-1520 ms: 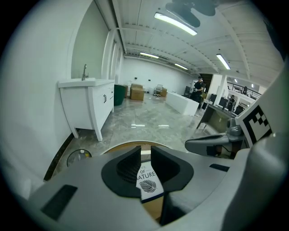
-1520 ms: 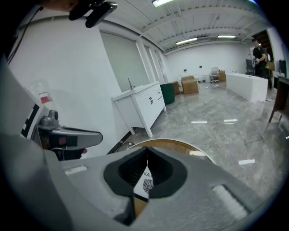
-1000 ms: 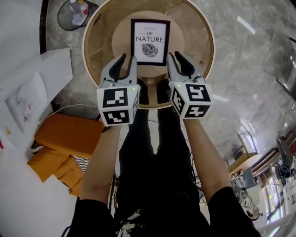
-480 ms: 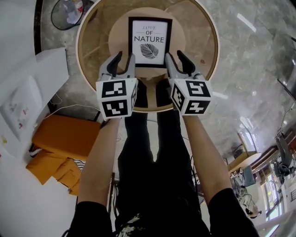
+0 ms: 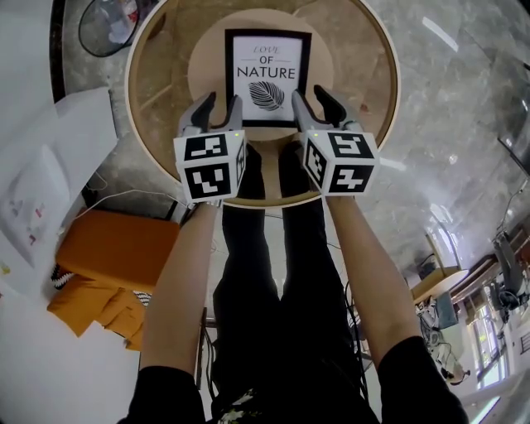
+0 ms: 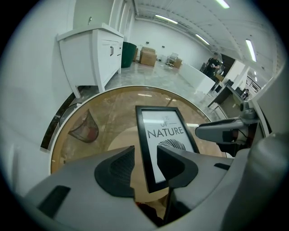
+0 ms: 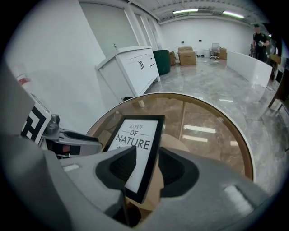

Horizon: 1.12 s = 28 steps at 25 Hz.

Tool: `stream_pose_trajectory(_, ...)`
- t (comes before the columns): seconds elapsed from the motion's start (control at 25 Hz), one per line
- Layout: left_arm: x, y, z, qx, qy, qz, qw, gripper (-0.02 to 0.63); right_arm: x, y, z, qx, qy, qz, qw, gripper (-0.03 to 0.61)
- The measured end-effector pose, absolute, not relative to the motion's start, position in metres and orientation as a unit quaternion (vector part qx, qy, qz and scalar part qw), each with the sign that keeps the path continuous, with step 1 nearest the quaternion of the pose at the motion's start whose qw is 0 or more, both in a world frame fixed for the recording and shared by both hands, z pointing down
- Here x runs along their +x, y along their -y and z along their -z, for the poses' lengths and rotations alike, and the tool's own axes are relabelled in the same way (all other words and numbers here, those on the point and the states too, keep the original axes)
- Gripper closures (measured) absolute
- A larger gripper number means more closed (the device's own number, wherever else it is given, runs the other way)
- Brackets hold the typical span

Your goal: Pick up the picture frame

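The picture frame [image 5: 267, 76] is black with a white "LOVE OF NATURE" leaf print. It lies flat on a round glass table [image 5: 356, 91] with a wooden rim. My left gripper [image 5: 218, 108] is at the frame's near left corner. In the left gripper view the frame's [image 6: 165, 135] left edge runs between the left gripper's [image 6: 145, 164] jaws. My right gripper [image 5: 310, 98] is at the near right corner. In the right gripper view the frame's [image 7: 135, 140] right edge sits between the right gripper's [image 7: 146, 168] jaws. Both pairs of jaws have just been opening, and the pads stand apart from the frame.
A wire waste basket [image 5: 108, 25] stands on the floor at the far left of the table. An orange cushion [image 5: 124, 248] and white sheets lie to the left. A white cabinet [image 6: 90, 54] stands behind the table. The person's legs are under the near rim.
Both grippers have come down toward the frame's near corners, and their jaws have spread wider. The frame has not moved on the table.
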<state>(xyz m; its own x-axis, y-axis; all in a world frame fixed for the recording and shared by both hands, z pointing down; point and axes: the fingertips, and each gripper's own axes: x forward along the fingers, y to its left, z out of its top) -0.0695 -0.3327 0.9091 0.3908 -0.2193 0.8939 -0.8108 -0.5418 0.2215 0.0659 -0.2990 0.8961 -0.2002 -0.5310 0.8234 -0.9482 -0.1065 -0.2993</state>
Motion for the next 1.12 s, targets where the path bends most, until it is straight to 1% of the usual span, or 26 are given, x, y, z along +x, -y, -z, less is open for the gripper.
stream_pose_trajectory(0.24, -0.070, 0.331, -0.929, 0.750, 0.336, -0.444, 0.357, 0.443, 0.062, 0.299, -0.914, 0.577, 0.620, -0.474, 0.240, 0.430)
stream_pose_trajectory(0.64, -0.064, 0.326, -0.941, 0.745, 0.313, -0.452, 0.378, 0.443, 0.056, 0.290, -0.934, 0.560, 0.604, -0.521, 0.224, 0.430)
stream_pose_trajectory(0.8, -0.063, 0.325, -0.941, 0.743, 0.310, -0.449, 0.387, 0.443, 0.059, 0.289, -0.936, 0.562, 0.597, -0.527, 0.221, 0.459)
stream_pose_trajectory(0.84, -0.062, 0.324, -0.941, 0.743, 0.307, -0.449, 0.390, 0.454, 0.059, 0.289, -0.937, 0.563, 0.596, -0.529, 0.219, 0.465)
stream_pose_trajectory(0.88, -0.060, 0.323, -0.941, 0.743, 0.306, -0.447, 0.393, 0.482, 0.060, 0.290, -0.937, 0.564, 0.594, -0.531, 0.218, 0.469)
stream_pose_trajectory(1.12, -0.060, 0.323, -0.941, 0.736, 0.327, -0.439, 0.397, 0.486, 0.059, 0.291, -0.938, 0.568, 0.579, -0.541, 0.222, 0.482)
